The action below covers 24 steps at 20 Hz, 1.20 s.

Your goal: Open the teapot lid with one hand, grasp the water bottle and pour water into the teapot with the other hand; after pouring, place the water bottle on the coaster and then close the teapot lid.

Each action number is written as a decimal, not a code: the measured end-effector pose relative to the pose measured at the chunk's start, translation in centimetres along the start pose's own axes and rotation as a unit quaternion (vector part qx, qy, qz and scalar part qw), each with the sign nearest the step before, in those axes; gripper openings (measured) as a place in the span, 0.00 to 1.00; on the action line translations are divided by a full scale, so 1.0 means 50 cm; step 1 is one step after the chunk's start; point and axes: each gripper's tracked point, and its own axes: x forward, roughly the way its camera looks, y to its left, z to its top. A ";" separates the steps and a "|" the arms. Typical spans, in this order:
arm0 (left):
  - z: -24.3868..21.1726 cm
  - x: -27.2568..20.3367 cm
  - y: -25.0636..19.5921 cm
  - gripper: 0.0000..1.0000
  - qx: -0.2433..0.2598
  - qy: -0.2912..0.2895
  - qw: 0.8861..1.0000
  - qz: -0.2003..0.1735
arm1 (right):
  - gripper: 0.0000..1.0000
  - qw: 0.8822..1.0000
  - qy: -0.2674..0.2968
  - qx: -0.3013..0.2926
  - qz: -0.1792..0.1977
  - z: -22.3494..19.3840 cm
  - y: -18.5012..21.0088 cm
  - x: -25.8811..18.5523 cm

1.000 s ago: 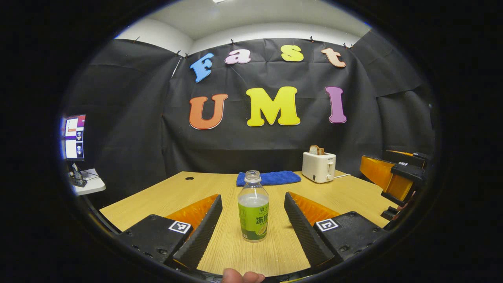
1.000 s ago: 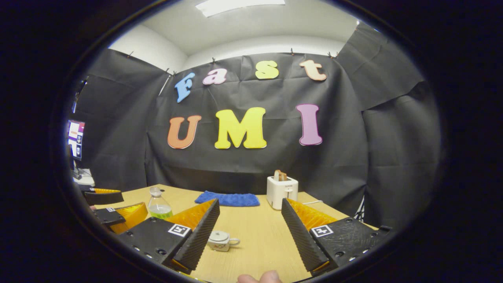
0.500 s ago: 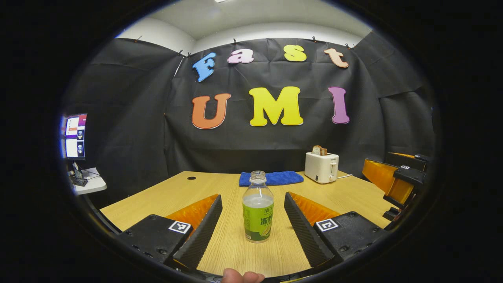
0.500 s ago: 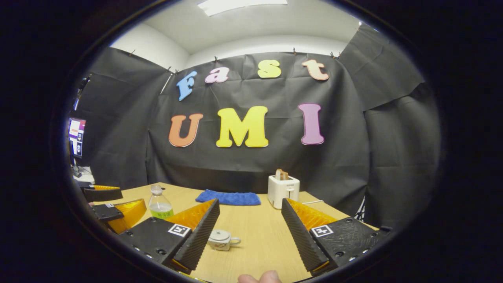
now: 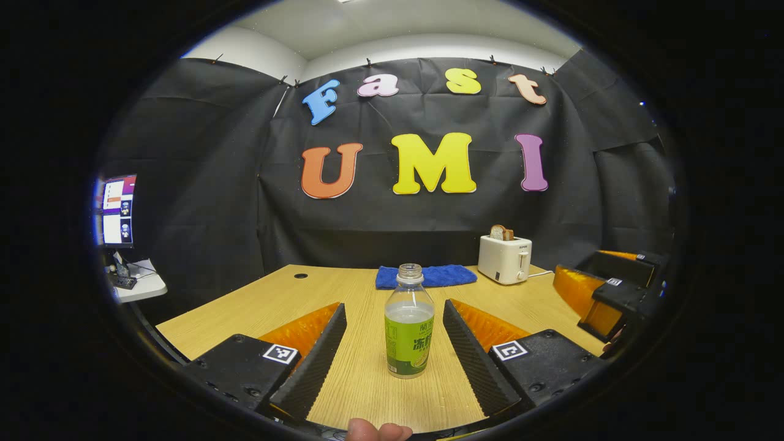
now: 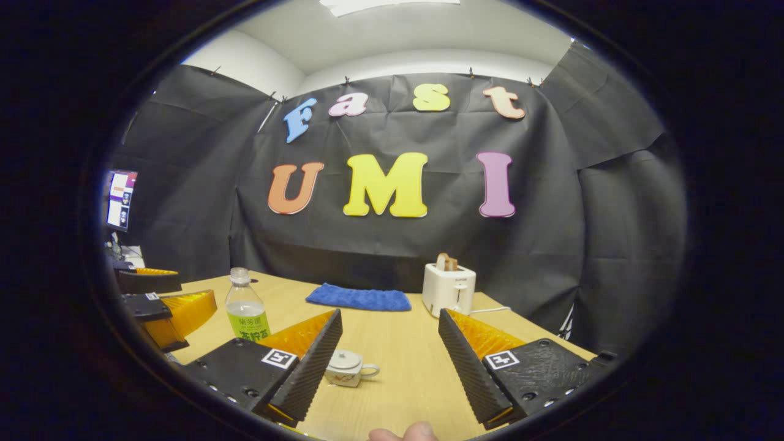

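Left gripper view | water bottle (image 5: 409, 331) upright between spread left tongs (image 5: 392, 312), untouched

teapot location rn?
In the right gripper view the teapot sits on the table, lid on, low and just ahead of the open right gripper, near its left finger; the water bottle stands farther left.

On the table (image 5: 263, 303), the bottle (image 5: 408, 329) stands near, the cloth (image 5: 425, 276) behind it, the toaster (image 5: 505, 259) far right (bread in its slot).
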 end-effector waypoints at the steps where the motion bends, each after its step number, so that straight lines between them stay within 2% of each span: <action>1: 0.001 0.000 0.008 0.99 0.001 -0.001 1.000 0.004 | 0.95 1.000 0.007 0.004 0.008 -0.015 0.012 0.010; 6: 0.009 -0.004 0.031 0.99 -0.008 -0.004 1.000 0.012 | 0.97 0.999 0.030 0.010 0.033 -0.079 0.048 0.079; 18: -0.008 0.013 0.057 0.99 -0.008 0.008 1.000 0.019 | 0.95 0.993 0.102 0.007 0.052 -0.180 0.107 0.181; 19: -0.008 0.014 0.060 0.99 -0.008 0.008 1.000 0.020 | 0.92 0.993 0.106 0.005 0.051 -0.181 0.110 0.185; 20: -0.008 0.011 0.061 0.99 -0.008 0.007 1.000 0.021 | 0.78 0.992 0.110 0.003 0.055 -0.190 0.114 0.191; 21: -0.011 0.010 0.060 0.99 -0.008 0.008 1.000 0.022 | 0.73 0.992 0.114 0.000 0.060 -0.192 0.123 0.196; 24: -0.015 0.016 0.066 0.99 -0.007 0.011 1.000 0.022 | 0.49 0.990 0.124 -0.006 0.071 -0.203 0.137 0.201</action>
